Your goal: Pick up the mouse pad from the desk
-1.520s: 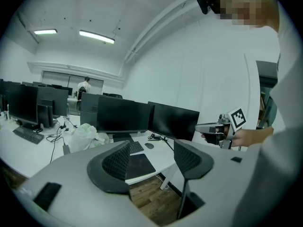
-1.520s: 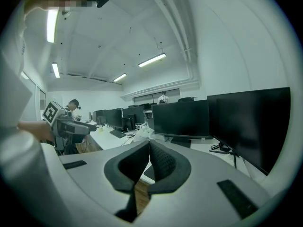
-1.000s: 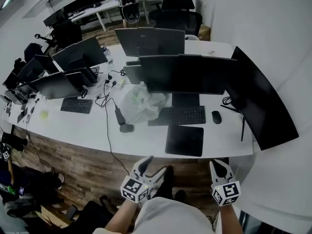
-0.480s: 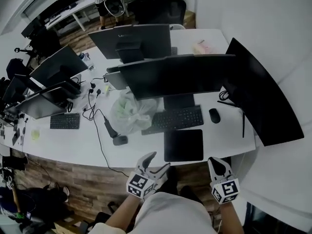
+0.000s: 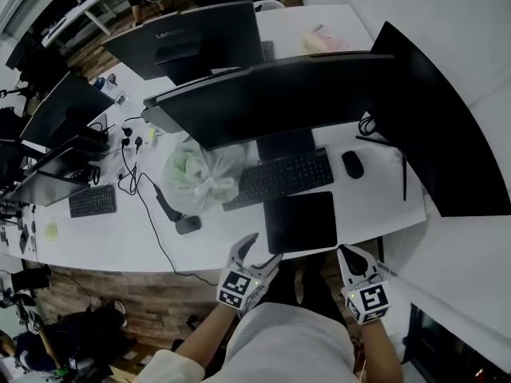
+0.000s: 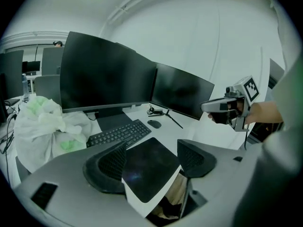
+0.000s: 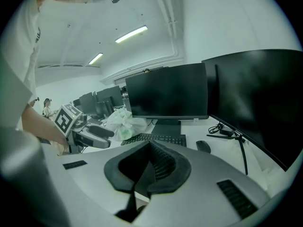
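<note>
The black mouse pad (image 5: 301, 222) lies flat at the desk's front edge, below the keyboard. My left gripper (image 5: 262, 251) hovers just off its near left corner, jaws open and having just been opening, nothing pressed between them. In the left gripper view the mouse pad (image 6: 147, 169) shows through the gap of the left gripper (image 6: 151, 148). My right gripper (image 5: 350, 254) hangs off the desk edge by the pad's near right corner, fingers together and shut on nothing. In the right gripper view the right gripper (image 7: 149, 145) points at the keyboard.
A black keyboard (image 5: 279, 175) and a mouse (image 5: 352, 164) sit behind the pad. A white plastic bag (image 5: 200, 174) and a small dark device (image 5: 188, 224) with a cable lie to its left. Large monitors (image 5: 263, 102) stand behind, another (image 5: 431, 126) at the right.
The desk has come closer in the head view. Both grippers have moved forward and down to the desk's front edge beside the pad. The left jaws stand wider.
</note>
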Tool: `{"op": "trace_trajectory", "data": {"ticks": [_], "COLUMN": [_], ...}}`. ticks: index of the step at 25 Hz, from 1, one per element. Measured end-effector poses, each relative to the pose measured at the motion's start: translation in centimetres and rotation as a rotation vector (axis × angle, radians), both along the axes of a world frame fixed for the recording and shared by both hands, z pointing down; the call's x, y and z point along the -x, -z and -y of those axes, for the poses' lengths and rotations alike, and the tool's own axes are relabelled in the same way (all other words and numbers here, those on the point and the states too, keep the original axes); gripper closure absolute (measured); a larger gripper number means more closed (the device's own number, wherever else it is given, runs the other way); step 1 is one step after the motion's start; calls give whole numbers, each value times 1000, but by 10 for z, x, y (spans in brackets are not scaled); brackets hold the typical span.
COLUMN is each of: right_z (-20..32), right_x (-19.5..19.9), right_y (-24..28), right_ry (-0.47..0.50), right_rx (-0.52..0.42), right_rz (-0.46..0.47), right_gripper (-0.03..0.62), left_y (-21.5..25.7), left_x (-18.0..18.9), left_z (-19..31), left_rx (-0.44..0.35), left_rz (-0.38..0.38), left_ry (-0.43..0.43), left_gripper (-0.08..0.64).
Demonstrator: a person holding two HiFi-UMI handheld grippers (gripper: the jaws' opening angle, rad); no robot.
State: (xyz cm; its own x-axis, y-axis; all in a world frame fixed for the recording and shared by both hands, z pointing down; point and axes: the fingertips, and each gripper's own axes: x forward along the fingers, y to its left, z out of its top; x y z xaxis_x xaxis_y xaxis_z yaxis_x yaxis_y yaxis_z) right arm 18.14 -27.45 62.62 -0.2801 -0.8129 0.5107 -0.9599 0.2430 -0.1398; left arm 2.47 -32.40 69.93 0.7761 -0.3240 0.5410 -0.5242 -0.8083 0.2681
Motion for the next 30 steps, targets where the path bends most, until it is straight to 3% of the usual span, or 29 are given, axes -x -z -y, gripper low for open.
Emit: {"op": "trace_trajectory", "data": {"ticks": [9,21,30], "right_z": [14,28,39], "right_x": [0,7,15], "right_y": [-26,-81,-96], "right_ry": [80,138,143], "right_rx": [67,141,153], "right_rz": [-58,-4,46], "right_gripper": [580,580,580], "left_y": [-64,-167,-214], "left_x": [-10,-18,-21], "left_z": [1,2,2], "left_rx": [82,144,166], "left_rz": [72,213,334], "left_ry": [52,92,123], "left_gripper": [168,112,81]}}
